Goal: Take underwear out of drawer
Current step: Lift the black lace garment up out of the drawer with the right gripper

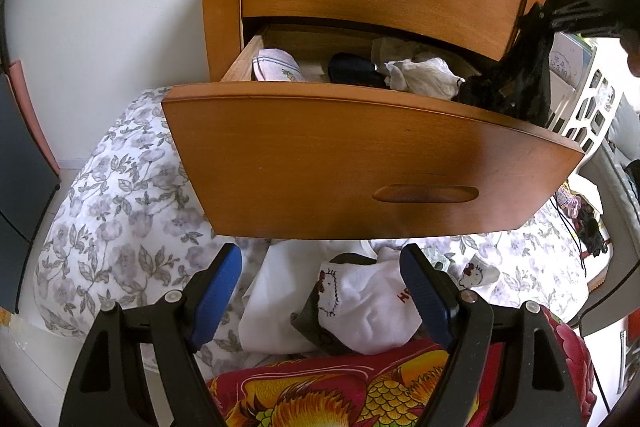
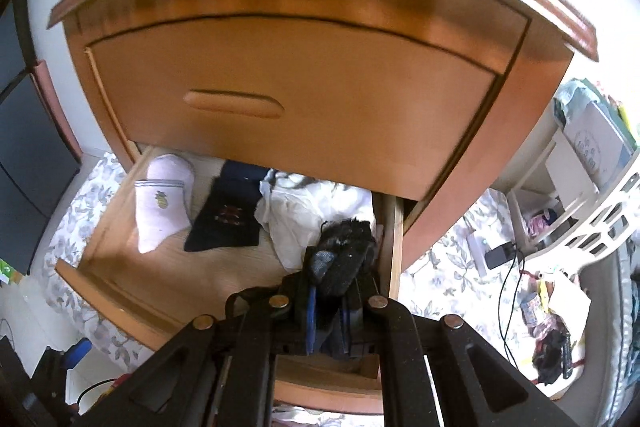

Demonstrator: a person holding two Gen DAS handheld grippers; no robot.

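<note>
- Up close, the right tool (image 2: 332,301) is clamped narrow on black lace underwear (image 2: 343,259), the bunch poking out past its tips!
- The left tool (image 1: 320,291) hangs wide with nothing in it, over white socks (image 1: 360,307) on the bed.
- Further on, the open drawer (image 1: 372,163): the underwear trails over its right corner.
- Lift-out is under way, I'd say; next, raise it clear of that drawer front.

Ahead of me, at twelve o'clock, a white wall (image 1: 120,7) backs a worn wooden nightstand (image 2: 532,131). Floral bedding (image 1: 120,227) spreads below at seven o'clock. At three o'clock a white lattice basket (image 2: 608,215) catches bright daylight.
</note>
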